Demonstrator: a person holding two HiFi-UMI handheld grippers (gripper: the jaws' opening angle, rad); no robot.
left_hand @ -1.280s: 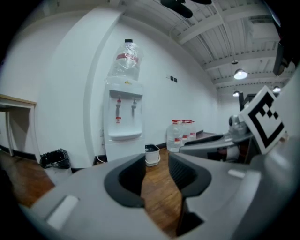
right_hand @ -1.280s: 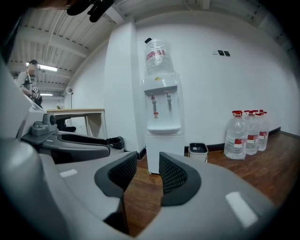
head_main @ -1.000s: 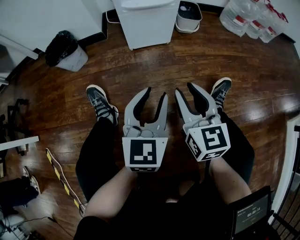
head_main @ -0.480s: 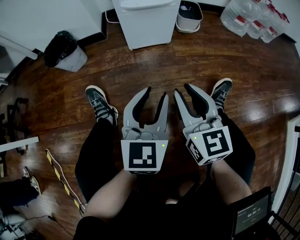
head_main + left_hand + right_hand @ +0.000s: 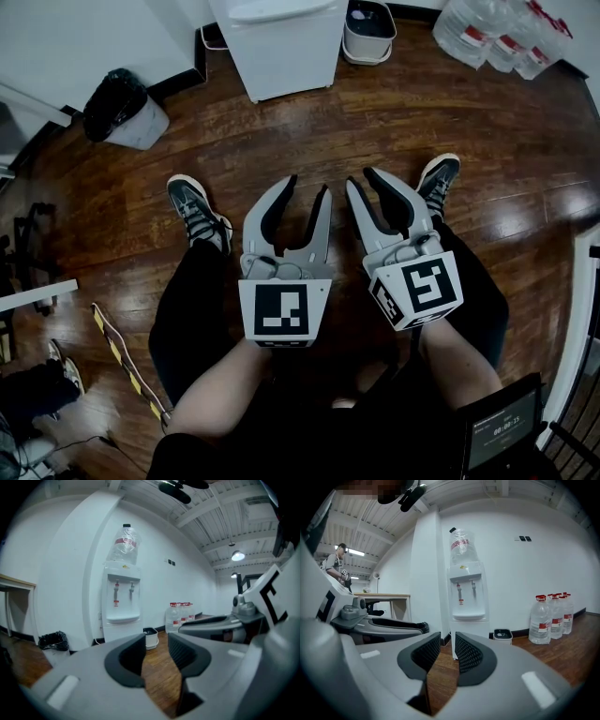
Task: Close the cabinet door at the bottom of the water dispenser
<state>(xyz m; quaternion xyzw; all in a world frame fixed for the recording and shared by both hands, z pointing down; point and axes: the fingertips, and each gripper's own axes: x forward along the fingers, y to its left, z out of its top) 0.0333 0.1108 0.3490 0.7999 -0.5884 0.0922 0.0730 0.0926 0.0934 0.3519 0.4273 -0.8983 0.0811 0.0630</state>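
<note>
The white water dispenser [image 5: 281,42] stands against the far wall, a step or two ahead of my feet; a bottle sits upside down on top of it [image 5: 123,543]. Its lower cabinet front [image 5: 468,637] looks white and flat; whether the door is ajar I cannot tell. My left gripper [image 5: 307,190] is held at waist height, open and empty, pointing at the dispenser [image 5: 121,604]. Beside it my right gripper [image 5: 364,181] has its jaws closing with a narrow gap and nothing between them. Each gripper shows in the other's view: the right gripper [image 5: 220,625] and the left gripper [image 5: 386,625].
A bin with a black bag [image 5: 117,105] stands left of the dispenser, a small white bin [image 5: 367,28] to its right, and several large water bottles [image 5: 487,33] farther right. A desk [image 5: 386,597] is at the left wall. A yellow-black strap [image 5: 122,361] lies on the wooden floor.
The right gripper's jaws have narrowed. The left gripper has kept still. The dispenser and bins sit slightly higher in the head view.
</note>
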